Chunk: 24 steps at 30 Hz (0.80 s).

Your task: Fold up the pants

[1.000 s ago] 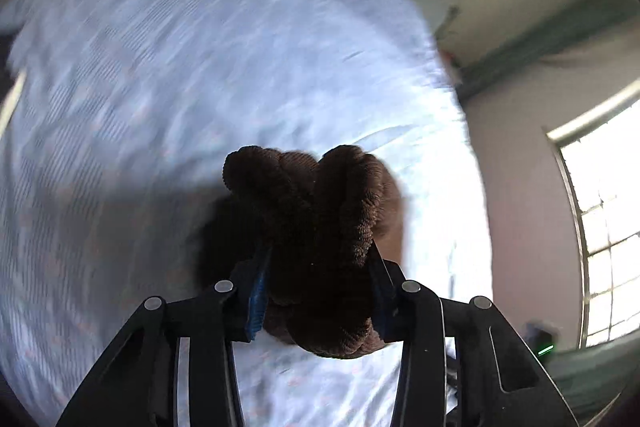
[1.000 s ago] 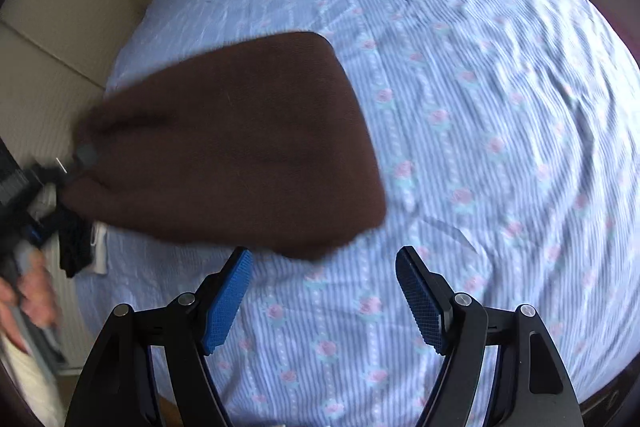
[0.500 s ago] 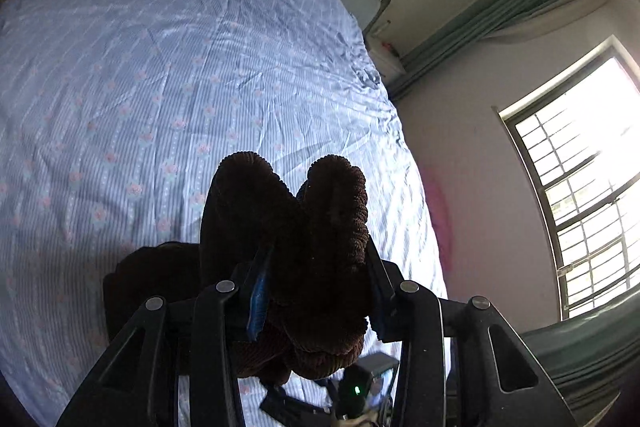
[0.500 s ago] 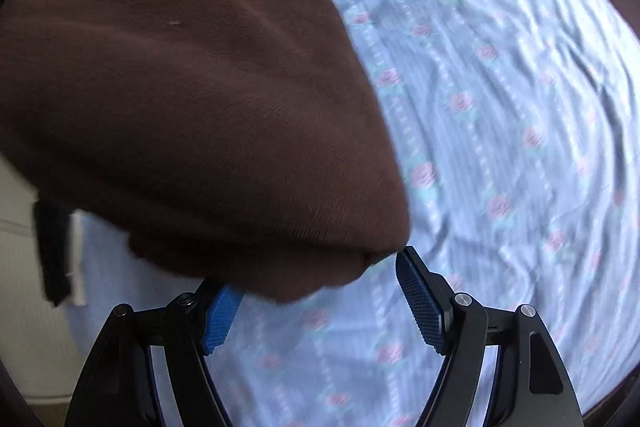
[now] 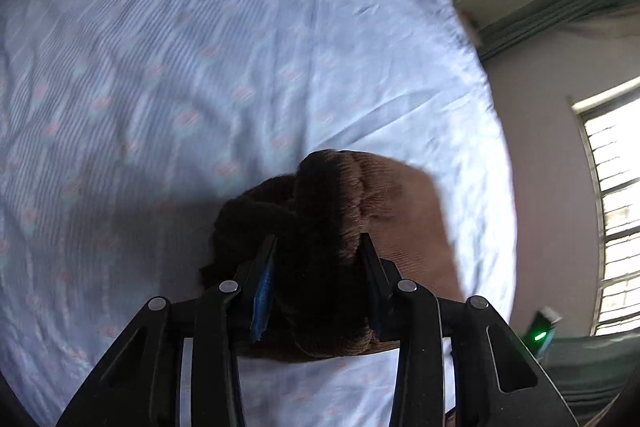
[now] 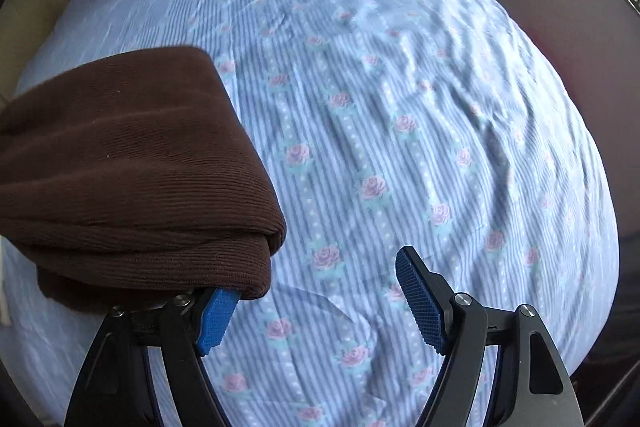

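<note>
At seven o'clock the folded pants [image 6: 132, 171] have dropped onto the bedsheet [image 6: 400, 87] — left gripper [image 5: 316, 283] still clamped on them, right gripper [image 6: 316, 299] wide open, empty — nearly done.

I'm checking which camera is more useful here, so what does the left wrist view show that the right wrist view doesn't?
Only the left wrist view shows the left gripper shut on a bunched end of the brown pants, plus a window and green curtain.

Only the right wrist view shows the right gripper open with nothing between its fingers, the pants folded in layers over its left finger, and crisp rose prints.

Both show the pants above the blue striped bedsheet.
</note>
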Each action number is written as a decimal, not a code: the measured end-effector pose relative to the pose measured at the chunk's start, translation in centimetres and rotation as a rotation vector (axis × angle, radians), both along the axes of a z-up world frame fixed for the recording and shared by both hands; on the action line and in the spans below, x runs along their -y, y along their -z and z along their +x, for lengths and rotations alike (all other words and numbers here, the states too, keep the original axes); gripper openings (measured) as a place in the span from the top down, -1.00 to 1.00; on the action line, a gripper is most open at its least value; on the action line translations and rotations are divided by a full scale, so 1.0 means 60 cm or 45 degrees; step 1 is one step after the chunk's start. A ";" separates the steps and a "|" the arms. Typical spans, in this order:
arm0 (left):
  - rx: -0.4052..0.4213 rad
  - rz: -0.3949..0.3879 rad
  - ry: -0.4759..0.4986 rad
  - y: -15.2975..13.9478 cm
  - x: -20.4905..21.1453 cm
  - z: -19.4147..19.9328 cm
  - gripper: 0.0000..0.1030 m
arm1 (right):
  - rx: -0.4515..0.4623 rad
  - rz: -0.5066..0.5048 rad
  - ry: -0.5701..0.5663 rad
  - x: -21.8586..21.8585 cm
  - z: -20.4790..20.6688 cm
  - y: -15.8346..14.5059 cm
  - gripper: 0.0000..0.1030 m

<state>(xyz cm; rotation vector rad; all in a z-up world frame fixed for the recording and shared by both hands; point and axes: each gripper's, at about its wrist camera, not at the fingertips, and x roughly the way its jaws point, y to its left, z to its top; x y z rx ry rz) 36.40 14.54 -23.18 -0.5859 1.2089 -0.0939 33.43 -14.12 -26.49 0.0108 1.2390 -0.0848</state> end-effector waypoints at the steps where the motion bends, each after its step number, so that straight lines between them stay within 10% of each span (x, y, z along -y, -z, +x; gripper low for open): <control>1: -0.014 0.007 0.010 0.007 0.000 -0.004 0.32 | -0.007 0.003 -0.003 -0.002 -0.003 0.004 -0.50; 9: -0.042 0.064 0.042 0.035 0.004 -0.023 0.29 | -0.086 0.039 -0.058 0.003 -0.004 0.029 -0.55; 18: -0.102 0.121 0.021 0.072 -0.010 -0.048 -0.38 | -0.201 0.066 -0.187 -0.017 -0.026 0.002 -0.55; 24: -0.077 0.136 0.041 0.073 -0.003 -0.049 -0.40 | -0.016 0.167 -0.324 -0.036 -0.018 -0.078 -0.56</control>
